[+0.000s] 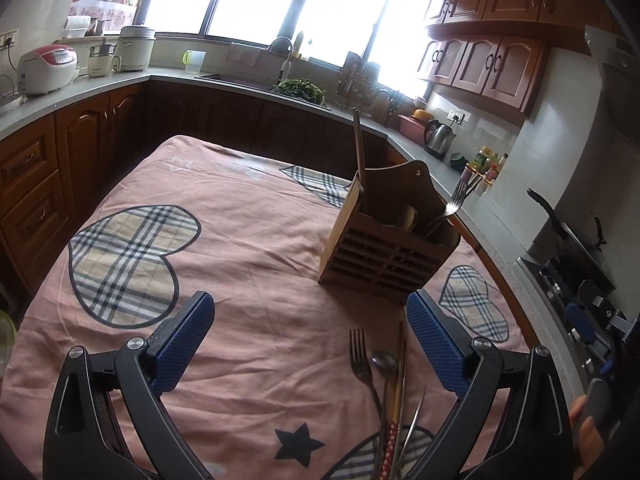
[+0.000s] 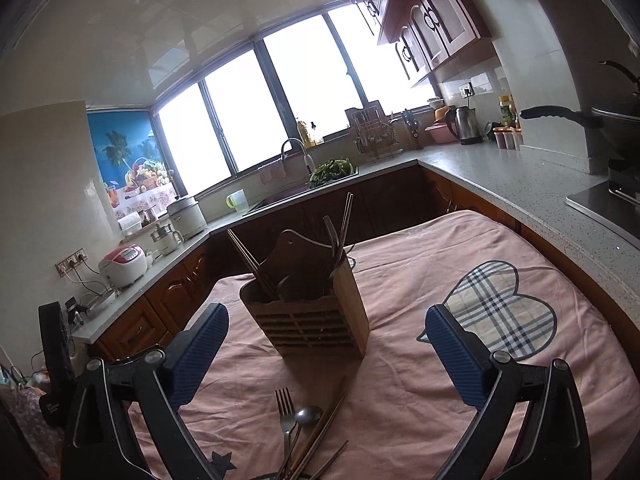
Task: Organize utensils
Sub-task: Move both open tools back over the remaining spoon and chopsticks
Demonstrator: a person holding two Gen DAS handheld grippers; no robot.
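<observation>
Left claw: the left gripper [image 1: 310, 344] stands wide, its blue pads [image 1: 182, 344] well apart, with nothing pressed between them; only bare cloth lies between the tips.
Right claw: the right gripper [image 2: 326, 356] is also wide, its blue pads [image 2: 454, 356] clear of everything, and nothing is held.
Loose utensils: a fork [image 1: 362, 364], a spoon [image 1: 385, 362] and chopsticks [image 1: 400, 376] lie in a bundle on the cloth, close under the left claw's right finger, near its base. In the right wrist view the same fork [image 2: 285, 410], spoon [image 2: 308, 415] and chopsticks [image 2: 320, 428] lie low between the two fingers, nearer than the tips.
Holder: the wooden utensil holder [image 1: 384, 256] stands upright ahead of the left claw, beyond its right fingertip. For the right claw the holder [image 2: 316, 320] stands straight ahead, between the fingertips and just past them, not touched.
Already in the holder: a fork [image 1: 458, 200] leans out of the far right corner, chopsticks [image 1: 359, 152] rise at the left; the right wrist view shows forks [image 2: 332, 236] and chopsticks [image 2: 248, 258] standing in it.
Surface: a pink tablecloth [image 1: 240, 240] with plaid hearts covers the table under both claws.
Hand: part of a hand [image 1: 586, 432] shows at the right edge of the left wrist view.
</observation>
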